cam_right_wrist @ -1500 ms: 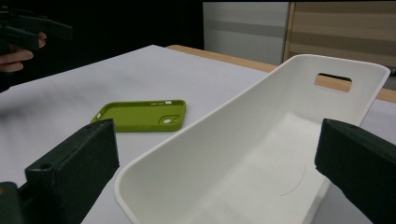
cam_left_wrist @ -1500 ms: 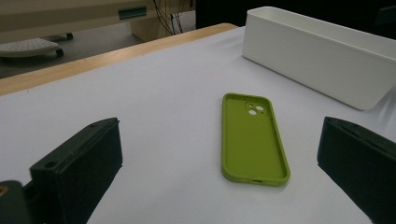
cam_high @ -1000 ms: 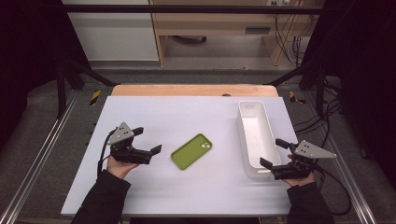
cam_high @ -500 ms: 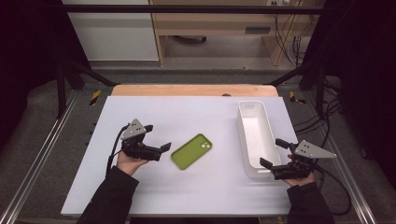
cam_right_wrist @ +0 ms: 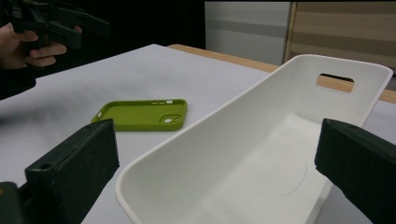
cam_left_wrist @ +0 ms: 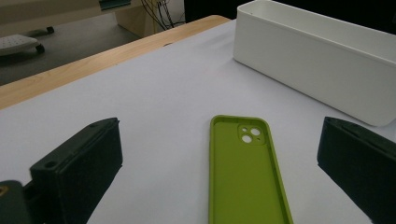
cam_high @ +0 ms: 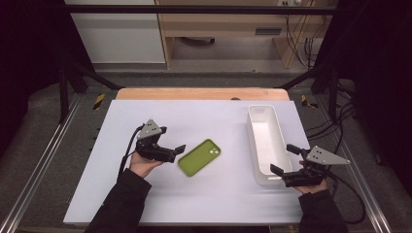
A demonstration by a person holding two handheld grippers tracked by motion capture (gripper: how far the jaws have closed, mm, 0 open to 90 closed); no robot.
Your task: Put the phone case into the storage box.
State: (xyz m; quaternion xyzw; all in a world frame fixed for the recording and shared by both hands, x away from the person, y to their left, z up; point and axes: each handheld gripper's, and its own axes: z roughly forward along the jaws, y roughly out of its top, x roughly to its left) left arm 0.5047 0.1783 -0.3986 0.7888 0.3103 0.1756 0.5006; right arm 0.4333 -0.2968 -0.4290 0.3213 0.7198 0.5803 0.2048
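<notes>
One green phone case [cam_high: 199,157], one white bin [cam_high: 266,141], two wide-open grippers: left gripper [cam_high: 176,154], right gripper [cam_high: 285,159].

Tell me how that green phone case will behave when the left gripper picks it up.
The green phone case is an empty shell lying open side up, so probably light. Its thin walls look like soft silicone, so it may flex or bow when squeezed. Lying flat, it likely slides on the smooth table rather than tips.

On the table [cam_high: 194,204] the phone case [cam_high: 199,157] lies near the middle, hollow side up, with the tray [cam_high: 266,143] well apart to its right. The left gripper [cam_high: 173,154] sits just left of the case, its jaws pointing at it. The right gripper [cam_high: 285,160] sits at the tray's near end.
</notes>
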